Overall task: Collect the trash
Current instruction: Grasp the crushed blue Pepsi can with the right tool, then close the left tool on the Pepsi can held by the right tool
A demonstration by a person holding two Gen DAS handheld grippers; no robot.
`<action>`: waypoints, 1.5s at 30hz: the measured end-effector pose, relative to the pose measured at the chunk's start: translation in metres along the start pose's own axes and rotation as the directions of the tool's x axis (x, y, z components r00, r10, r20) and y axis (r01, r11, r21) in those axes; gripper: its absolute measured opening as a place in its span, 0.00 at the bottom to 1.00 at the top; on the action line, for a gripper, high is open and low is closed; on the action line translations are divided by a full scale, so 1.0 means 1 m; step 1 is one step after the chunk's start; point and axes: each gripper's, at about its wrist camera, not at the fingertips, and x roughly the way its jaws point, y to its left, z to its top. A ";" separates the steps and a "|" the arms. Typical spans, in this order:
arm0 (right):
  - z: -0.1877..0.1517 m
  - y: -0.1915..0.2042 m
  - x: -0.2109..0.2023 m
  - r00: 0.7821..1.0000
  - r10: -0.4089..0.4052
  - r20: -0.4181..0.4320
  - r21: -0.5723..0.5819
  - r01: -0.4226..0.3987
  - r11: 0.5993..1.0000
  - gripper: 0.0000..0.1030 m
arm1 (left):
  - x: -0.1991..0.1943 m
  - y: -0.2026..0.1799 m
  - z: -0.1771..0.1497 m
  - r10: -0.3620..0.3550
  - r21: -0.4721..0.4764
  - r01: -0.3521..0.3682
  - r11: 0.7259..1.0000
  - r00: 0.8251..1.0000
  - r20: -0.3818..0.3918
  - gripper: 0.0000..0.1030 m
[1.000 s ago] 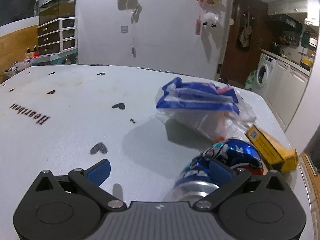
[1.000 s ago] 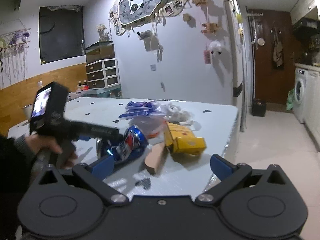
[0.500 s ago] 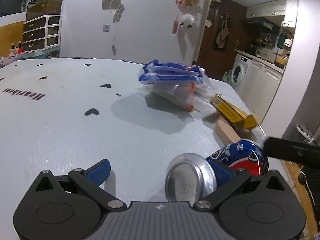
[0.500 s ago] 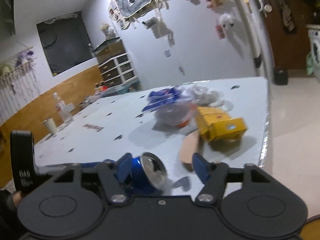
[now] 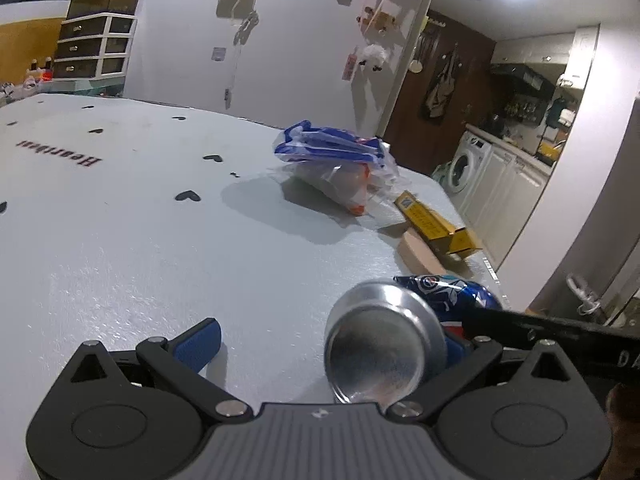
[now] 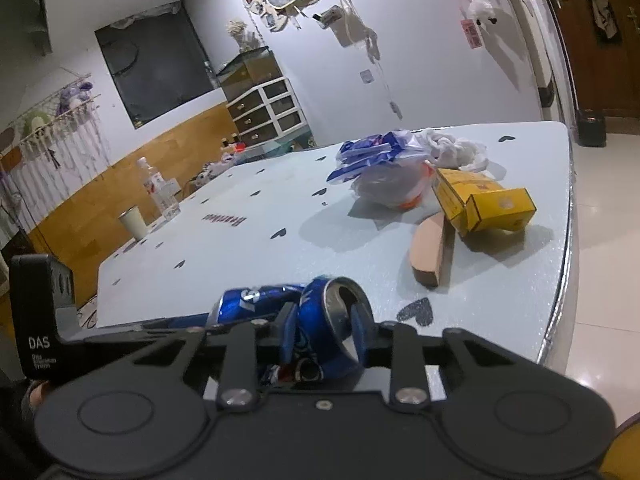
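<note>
Looking along the left hand-held gripper (image 5: 324,344), the jaws are standing wide apart: the left blue pad is resting free over the table (image 5: 120,264), while the crushed blue can (image 5: 396,332) is lying against the right pad, its silver bottom turned toward the camera, so the can is touched but not squeezed here. Farther off, near the table's right edge, a clear plastic bag (image 5: 336,168) is lying with blue wrappers and something orange showing through it, and just beside it a yellow box (image 5: 436,224) is leaning over a tan cardboard piece (image 5: 420,252). Crossing in from the right, a black bar of the other tool is passing just above the can. Turning to the right wrist view, the right hand-held gripper (image 6: 320,332) has just been closing, and its jaws are now pinching the open rim end of the can (image 6: 316,316), one pad inside the mouth and one outside. The bag (image 6: 384,168), white crumpled plastic behind it, and the box (image 6: 484,200) are waiting at the far right. Judging by this, the can is being taken over by the right side; the next move is probably calling for a lift clear of the left pad toward a bin, which is not showing in either view.
</note>
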 end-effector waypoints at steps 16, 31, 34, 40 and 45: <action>-0.010 0.009 -0.012 0.999 0.034 -0.033 -0.290 -0.042 0.956 0.27 | 0.018 0.002 0.071 -0.267 0.020 0.274 0.961 0.948 -0.174 0.93; -0.005 0.019 -0.018 0.999 0.047 -0.011 -0.502 -0.046 0.864 0.27 | 0.018 -0.049 0.078 -0.167 0.364 0.338 0.868 0.889 -0.427 0.54; -0.004 0.027 -0.023 0.999 0.052 0.004 -0.568 -0.041 0.822 0.27 | 0.010 -0.044 0.070 -0.176 0.352 0.344 0.870 0.885 -0.431 0.47; 0.002 0.039 -0.037 0.993 0.116 0.009 -0.586 -0.089 0.805 0.25 | -0.005 -0.041 0.052 -0.185 0.341 0.346 0.874 0.887 -0.424 0.42; -0.004 0.042 -0.036 0.993 0.114 -0.008 -0.588 -0.097 0.803 0.25 | -0.009 -0.027 0.038 -0.249 0.248 0.363 0.898 0.885 -0.394 0.42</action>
